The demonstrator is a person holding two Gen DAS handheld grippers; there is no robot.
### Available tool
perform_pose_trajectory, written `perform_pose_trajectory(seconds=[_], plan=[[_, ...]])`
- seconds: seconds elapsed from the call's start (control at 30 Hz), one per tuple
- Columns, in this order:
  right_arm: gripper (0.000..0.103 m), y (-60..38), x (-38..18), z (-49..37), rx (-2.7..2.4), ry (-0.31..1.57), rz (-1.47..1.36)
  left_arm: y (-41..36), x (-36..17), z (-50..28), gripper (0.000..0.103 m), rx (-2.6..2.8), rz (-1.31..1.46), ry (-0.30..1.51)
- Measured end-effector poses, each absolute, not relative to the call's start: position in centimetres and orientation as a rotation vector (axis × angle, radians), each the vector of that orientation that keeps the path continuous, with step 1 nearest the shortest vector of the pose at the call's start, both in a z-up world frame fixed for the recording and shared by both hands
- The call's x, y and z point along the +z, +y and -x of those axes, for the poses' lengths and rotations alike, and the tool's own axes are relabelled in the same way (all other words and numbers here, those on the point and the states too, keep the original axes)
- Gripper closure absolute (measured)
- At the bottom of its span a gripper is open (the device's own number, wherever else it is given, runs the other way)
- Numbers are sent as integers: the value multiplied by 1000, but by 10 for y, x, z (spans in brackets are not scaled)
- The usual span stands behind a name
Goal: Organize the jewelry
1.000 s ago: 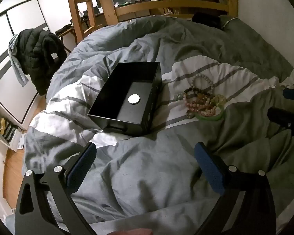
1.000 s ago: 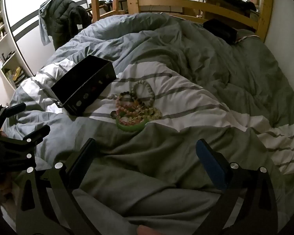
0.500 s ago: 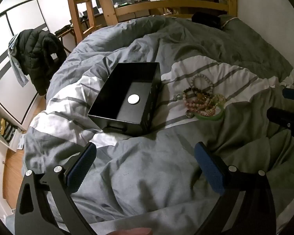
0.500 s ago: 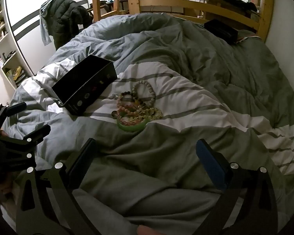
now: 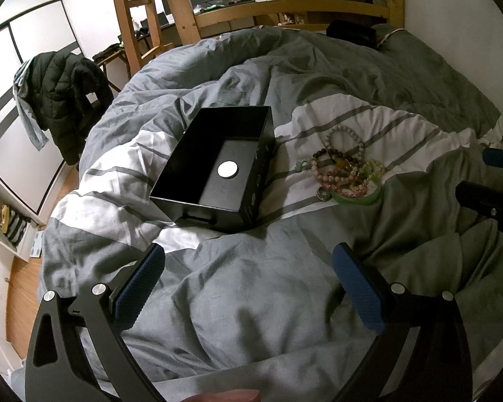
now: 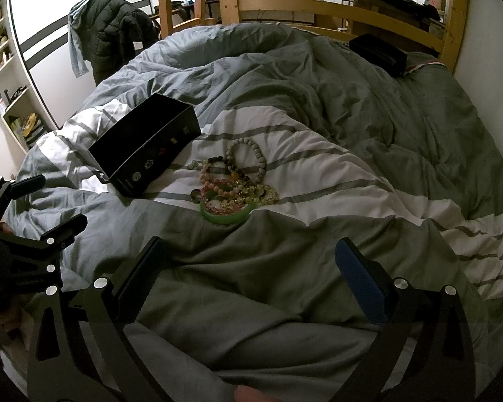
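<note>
A pile of beaded bracelets with a green bangle lies on the striped duvet; it also shows in the right wrist view, bangle nearest me. An open black box with a white disc inside sits left of the pile; in the right wrist view the box shows its side. My left gripper is open and empty, well short of the box. My right gripper is open and empty, short of the bangle.
The rumpled grey-and-white duvet covers the bed. A wooden bed frame and ladder stand behind. A dark jacket hangs at the left. A black case lies at the far right of the bed.
The right gripper has crept slightly toward the bracelet pile. The left view is unchanged.
</note>
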State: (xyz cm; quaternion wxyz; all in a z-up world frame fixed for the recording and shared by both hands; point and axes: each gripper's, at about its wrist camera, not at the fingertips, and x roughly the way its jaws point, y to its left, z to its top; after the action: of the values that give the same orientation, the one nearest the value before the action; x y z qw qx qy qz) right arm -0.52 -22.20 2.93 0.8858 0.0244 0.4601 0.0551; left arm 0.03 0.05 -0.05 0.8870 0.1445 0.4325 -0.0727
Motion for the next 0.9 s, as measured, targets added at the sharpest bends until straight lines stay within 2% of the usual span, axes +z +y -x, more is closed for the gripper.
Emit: perform_pose_trajectory(seconds=[0.9], plan=[[3,-222,29,5,114,955,-49,-5,-2,3,4,-151,-300,895]])
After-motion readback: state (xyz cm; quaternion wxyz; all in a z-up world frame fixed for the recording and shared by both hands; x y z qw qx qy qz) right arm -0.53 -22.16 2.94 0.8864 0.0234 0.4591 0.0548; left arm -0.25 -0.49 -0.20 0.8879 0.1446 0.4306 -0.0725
